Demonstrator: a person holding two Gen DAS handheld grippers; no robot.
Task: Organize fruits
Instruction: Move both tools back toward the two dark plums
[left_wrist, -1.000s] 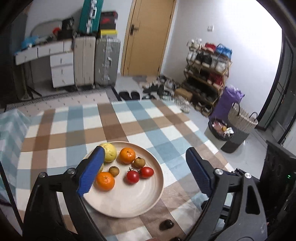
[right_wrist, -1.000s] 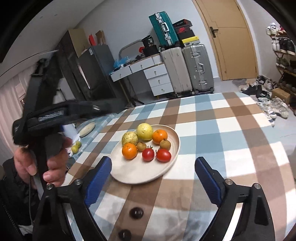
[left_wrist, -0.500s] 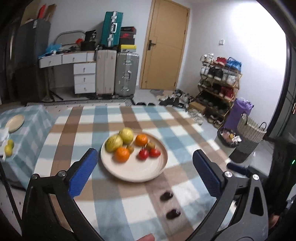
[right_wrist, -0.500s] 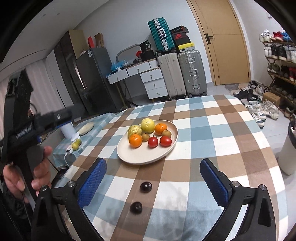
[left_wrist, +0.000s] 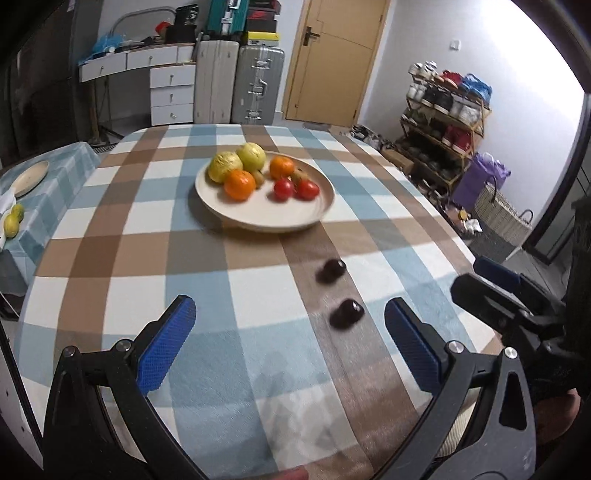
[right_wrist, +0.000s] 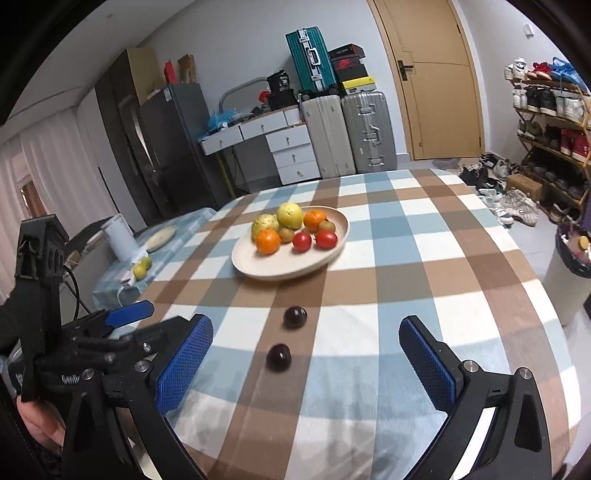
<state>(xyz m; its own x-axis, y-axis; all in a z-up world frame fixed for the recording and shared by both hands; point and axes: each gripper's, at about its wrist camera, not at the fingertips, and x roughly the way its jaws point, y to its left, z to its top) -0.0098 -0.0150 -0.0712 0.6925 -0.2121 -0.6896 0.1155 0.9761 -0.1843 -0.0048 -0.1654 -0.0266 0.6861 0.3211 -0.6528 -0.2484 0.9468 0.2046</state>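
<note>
Round table (left_wrist: 110, 258) under a blue, brown and white checked cloth. Cream round plate (left_wrist: 258, 218) (right_wrist: 258, 266) sits toward the far side, holding two yellow-green fruits (left_wrist: 236, 162), two oranges (left_wrist: 240, 184), two red tomatoes (left_wrist: 295, 189) and small brown fruits (right_wrist: 286, 234). Two dark round plums (left_wrist: 331, 271) (right_wrist: 295, 316) lie on the cloth, near the plate's front rim, apart from each other.

Left hand-held gripper (left_wrist: 291, 350): blue pads spread wide, empty, above the near table edge. Right hand-held gripper (right_wrist: 306, 365): likewise spread, empty; nearer plum (right_wrist: 279, 357) lies between its fingers in view.
</note>
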